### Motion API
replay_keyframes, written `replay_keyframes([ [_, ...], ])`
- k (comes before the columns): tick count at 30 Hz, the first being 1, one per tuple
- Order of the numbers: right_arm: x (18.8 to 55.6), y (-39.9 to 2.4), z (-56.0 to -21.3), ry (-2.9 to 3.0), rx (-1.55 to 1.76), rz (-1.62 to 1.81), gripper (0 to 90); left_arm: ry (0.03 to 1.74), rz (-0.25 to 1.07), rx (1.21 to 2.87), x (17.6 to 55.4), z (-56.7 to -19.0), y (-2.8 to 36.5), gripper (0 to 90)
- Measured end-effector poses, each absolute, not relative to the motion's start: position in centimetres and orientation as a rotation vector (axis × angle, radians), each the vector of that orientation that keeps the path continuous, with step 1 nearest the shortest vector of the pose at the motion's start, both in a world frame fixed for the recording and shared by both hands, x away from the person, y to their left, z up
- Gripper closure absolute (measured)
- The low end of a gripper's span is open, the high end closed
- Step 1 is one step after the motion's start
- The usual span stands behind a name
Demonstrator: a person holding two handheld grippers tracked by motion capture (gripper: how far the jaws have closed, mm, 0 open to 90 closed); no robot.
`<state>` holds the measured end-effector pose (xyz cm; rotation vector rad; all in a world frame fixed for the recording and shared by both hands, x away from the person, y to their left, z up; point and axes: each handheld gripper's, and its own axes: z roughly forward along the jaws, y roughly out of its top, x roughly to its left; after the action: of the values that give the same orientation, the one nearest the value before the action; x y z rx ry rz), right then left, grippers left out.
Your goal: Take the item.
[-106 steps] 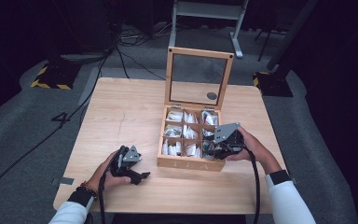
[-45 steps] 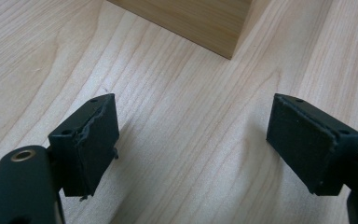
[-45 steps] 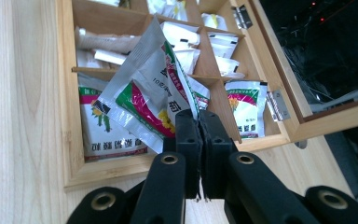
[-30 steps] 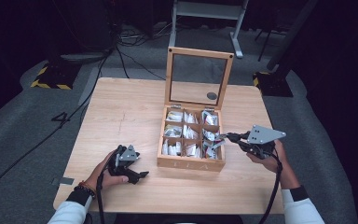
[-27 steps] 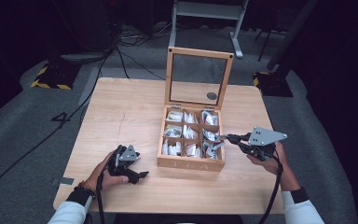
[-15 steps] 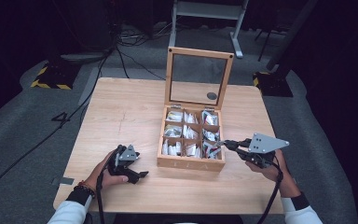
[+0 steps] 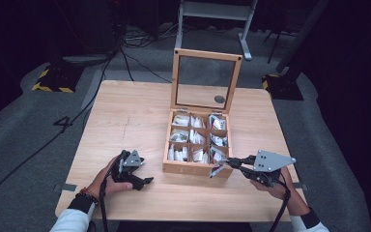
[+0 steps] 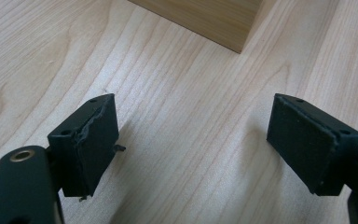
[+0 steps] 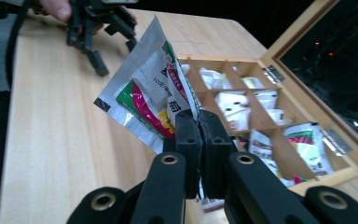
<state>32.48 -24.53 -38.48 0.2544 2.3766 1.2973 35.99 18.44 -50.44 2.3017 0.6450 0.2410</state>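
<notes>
Beside box's [image 7: 196, 167] near right corner, right gripper [image 7: 228, 166] pinches foil sachet [image 9: 150, 86] by one corner, held above table [image 7: 125, 116]. Grip thin: sachet may slip, twist free. Left gripper [image 8: 193, 144] spread wide, empty, resting on table.

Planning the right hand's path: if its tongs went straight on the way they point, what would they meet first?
Probably the wooden compartment box's front corner: the right tongs, shut on a silver printed sachet, point left along it. Depth is unclear.

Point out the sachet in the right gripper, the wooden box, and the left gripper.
sachet [image 9: 151, 88], right gripper view, printed front face.
wooden box [image 7: 193, 168], high view, front wall.
left gripper [image 8: 193, 149], left gripper view, midway between the open jaws.
</notes>
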Motion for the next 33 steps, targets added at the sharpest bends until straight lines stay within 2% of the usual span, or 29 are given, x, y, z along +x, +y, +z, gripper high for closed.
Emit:
replay_keyframes([
  [15,30.5,-22.5,-40.4,2.492,0.207,1.260,88.4,0.652,0.241,2.301,35.9,-50.4,18.5,16.9],
  [33,30.9,-21.1,-44.3,2.647,0.254,1.162,88.4,0.652,0.241,2.302,35.9,-50.4,18.5,16.9],
])
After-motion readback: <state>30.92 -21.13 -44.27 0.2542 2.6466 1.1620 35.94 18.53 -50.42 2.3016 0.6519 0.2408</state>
